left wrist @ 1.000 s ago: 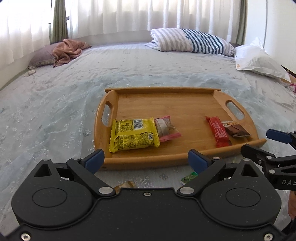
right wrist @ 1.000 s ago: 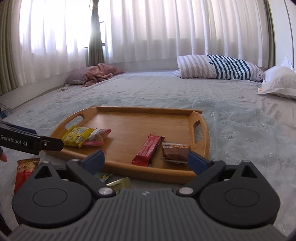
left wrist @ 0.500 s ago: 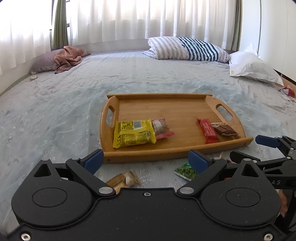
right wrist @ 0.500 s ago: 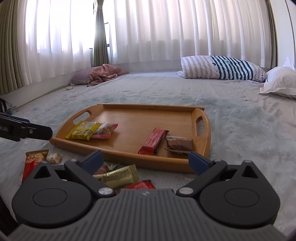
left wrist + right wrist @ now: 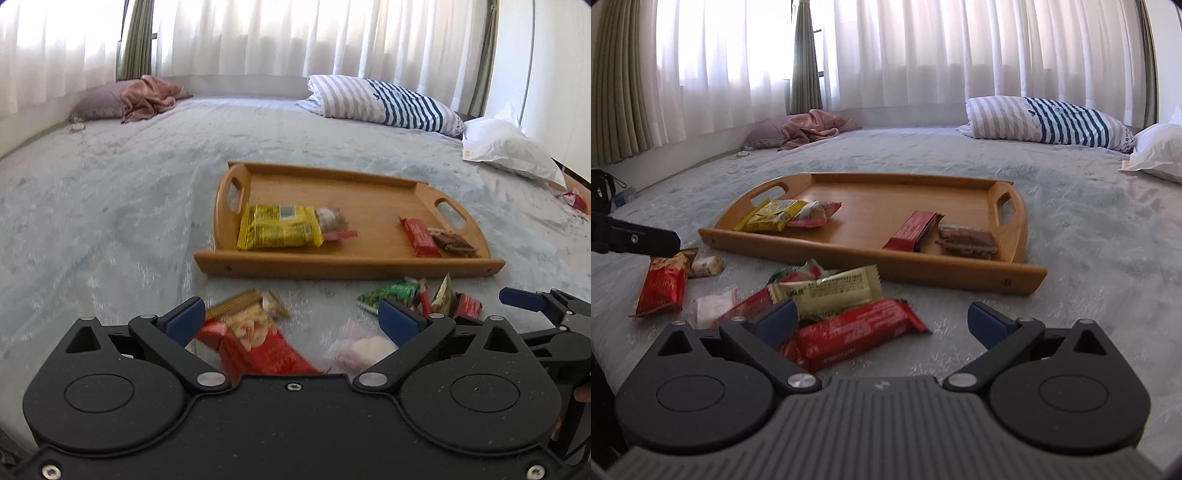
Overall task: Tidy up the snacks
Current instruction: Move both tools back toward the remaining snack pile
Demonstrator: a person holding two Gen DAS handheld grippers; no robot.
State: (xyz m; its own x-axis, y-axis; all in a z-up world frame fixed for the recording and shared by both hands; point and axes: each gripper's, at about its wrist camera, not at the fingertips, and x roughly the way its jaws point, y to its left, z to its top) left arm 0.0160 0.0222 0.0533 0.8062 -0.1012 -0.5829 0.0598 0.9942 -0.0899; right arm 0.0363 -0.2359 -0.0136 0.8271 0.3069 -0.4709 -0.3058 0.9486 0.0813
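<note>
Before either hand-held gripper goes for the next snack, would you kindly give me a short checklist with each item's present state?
1. Left hand-held gripper open and empty: ok.
2. Right hand-held gripper open and empty: ok.
3. Tray has bare floor in the middle for more snacks: ok.
4. Red bar lies within the right jaws' line: ok.
5. Red bag sharp enough to aim at: not ok, blurred.
6. Grippers apart from each other: ok.

We see a wide bed (image 5: 1089,229) under a pale grey-blue patterned cover

On it lie a wooden handled tray (image 5: 960,271), loose wrapped snacks (image 5: 827,291) (several red), a striped pillow (image 5: 1049,122) and a white pillow (image 5: 509,151).
</note>
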